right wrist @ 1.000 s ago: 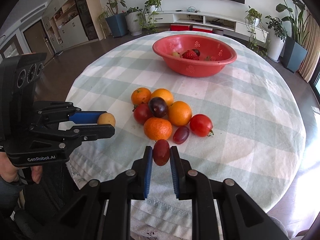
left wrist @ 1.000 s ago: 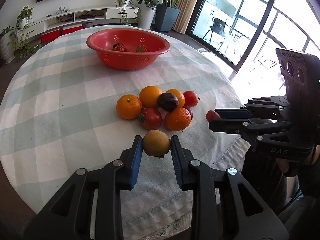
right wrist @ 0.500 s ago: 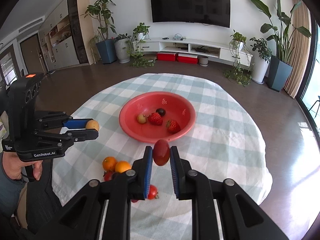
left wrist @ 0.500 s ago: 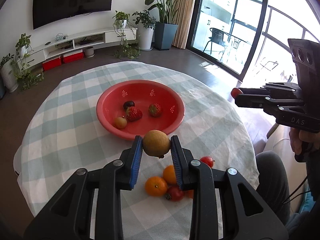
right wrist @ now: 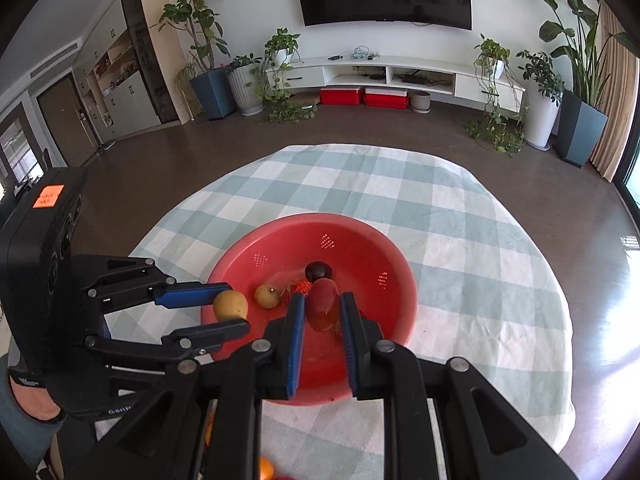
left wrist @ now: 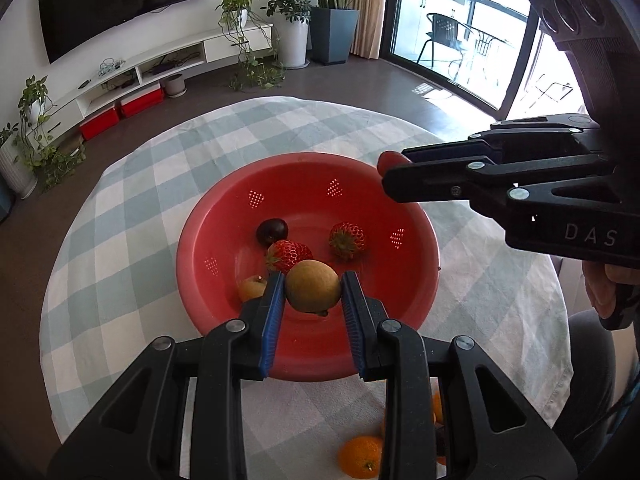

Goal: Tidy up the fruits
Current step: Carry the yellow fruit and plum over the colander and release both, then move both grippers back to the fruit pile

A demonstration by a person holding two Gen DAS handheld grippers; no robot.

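Holding a tan fruit (left wrist: 313, 286) clamped in your left tool (left wrist: 312, 304), you hung it over the red bowl (left wrist: 416, 216) for dropping; your right tool (right wrist: 322, 320), just beside, pinched a red fruit (right wrist: 323, 305) likewise.

Hidden and cut-off parts around the red bowl (left wrist: 224, 216)

In the left wrist view the left claw (left wrist: 313, 308) covers the bowl's near rim, and one finger (left wrist: 272, 312) hides half of the small yellowish fruit (left wrist: 251, 287) inside the bowl; the red fruit (left wrist: 386, 160) over the bowl's far right rim shows only its tip past the right claw (left wrist: 394, 172). Nearer than the bowl, the orange (left wrist: 358, 456) is partly cut by the lower edge. In the right wrist view a strawberry (right wrist: 300, 287) in the bowl is mostly hidden.
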